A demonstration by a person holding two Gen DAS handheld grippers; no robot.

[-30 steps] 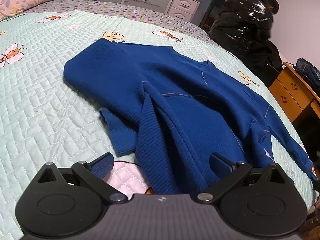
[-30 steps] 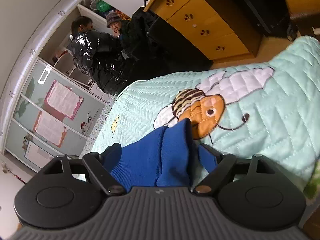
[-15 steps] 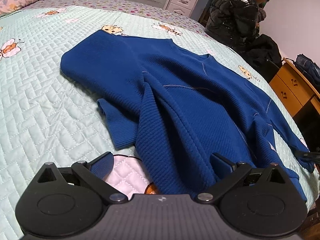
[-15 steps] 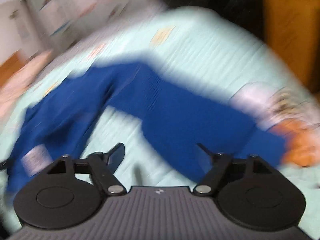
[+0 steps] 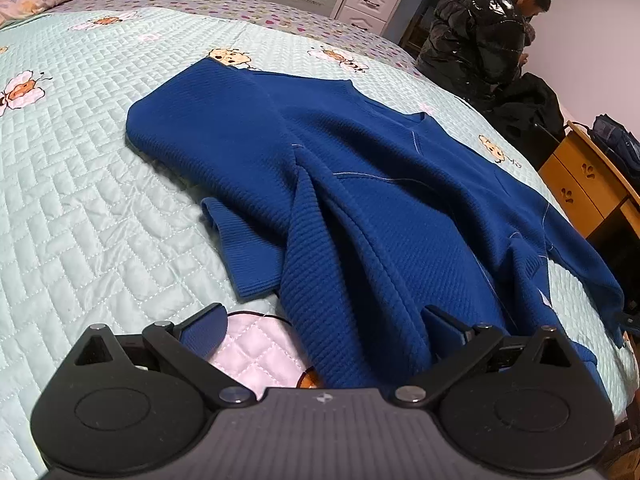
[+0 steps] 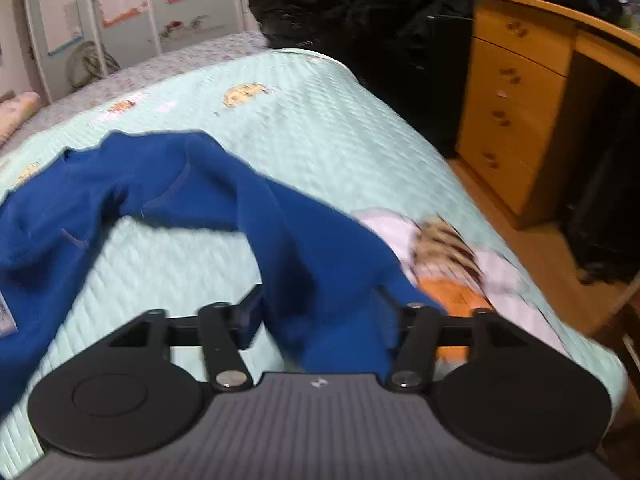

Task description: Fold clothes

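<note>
Royal-blue ribbed knit sweater (image 5: 360, 184), sprawled across mint quilted bedspread (image 5: 80, 208): left gripper (image 5: 324, 332) spread wide astride its hem, right gripper (image 6: 320, 316) just reopening around the sleeve at six o'clock; risk, sleeve slipping free and bunching.

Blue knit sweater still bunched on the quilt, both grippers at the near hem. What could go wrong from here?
1. The blue knit sweater has a raised ridge running down its middle; folding now would likely lock that in.
2. The right gripper has just been opening, with sleeve fabric between its jaws, so the cloth may slip out.
3. The left gripper stands open, half over fabric and half over the mint quilted bedspread; it may pinch quilt too.
</note>
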